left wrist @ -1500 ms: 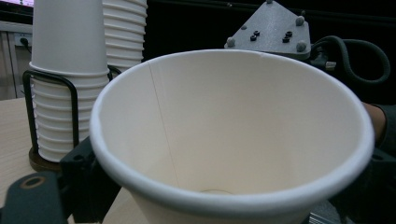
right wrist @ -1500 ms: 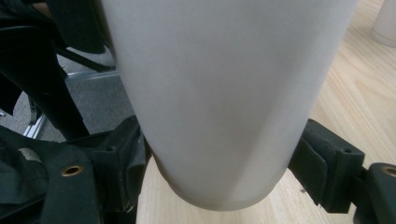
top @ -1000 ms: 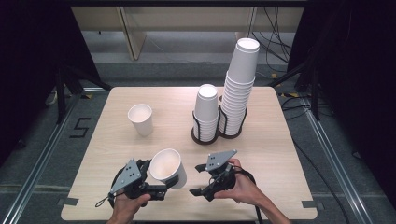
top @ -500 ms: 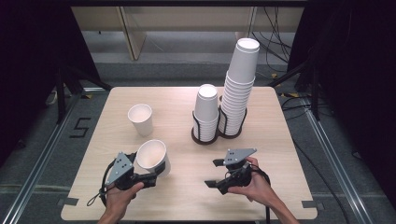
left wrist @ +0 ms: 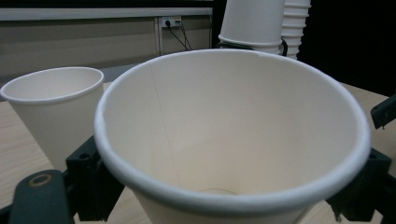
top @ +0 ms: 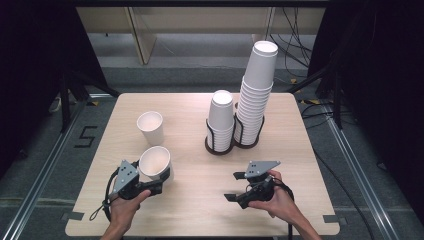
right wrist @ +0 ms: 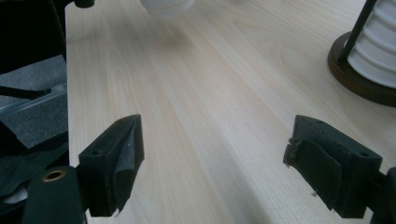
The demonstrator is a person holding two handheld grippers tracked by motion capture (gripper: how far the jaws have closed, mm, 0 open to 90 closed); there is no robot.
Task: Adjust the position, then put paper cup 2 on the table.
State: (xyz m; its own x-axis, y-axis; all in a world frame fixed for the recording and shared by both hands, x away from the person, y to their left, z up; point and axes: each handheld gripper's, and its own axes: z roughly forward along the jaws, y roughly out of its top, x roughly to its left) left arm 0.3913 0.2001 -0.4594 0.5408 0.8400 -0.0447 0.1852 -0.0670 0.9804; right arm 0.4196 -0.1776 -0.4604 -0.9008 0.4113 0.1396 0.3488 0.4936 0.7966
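One smooth, tapered paper cup (top: pixel 156 162) in left hand-held gripper (top: pixel 150 184).

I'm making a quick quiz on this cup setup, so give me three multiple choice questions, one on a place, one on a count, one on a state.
1. Where does the loose upright cup stand?
A. On the table's left half
B. Inside the holder
C. On the floor

2. How many cup stacks stand in the holder?
A. One
B. Two
C. Four

3. How are the right tongs?
A. Shut on a cup
B. Open, nothing between them
C. Gripping the holder

Answers: 1 A, it stands left of the stacks; 2 B, a short stack beside a tall stack; 3 B, bare table shows between the jaws.
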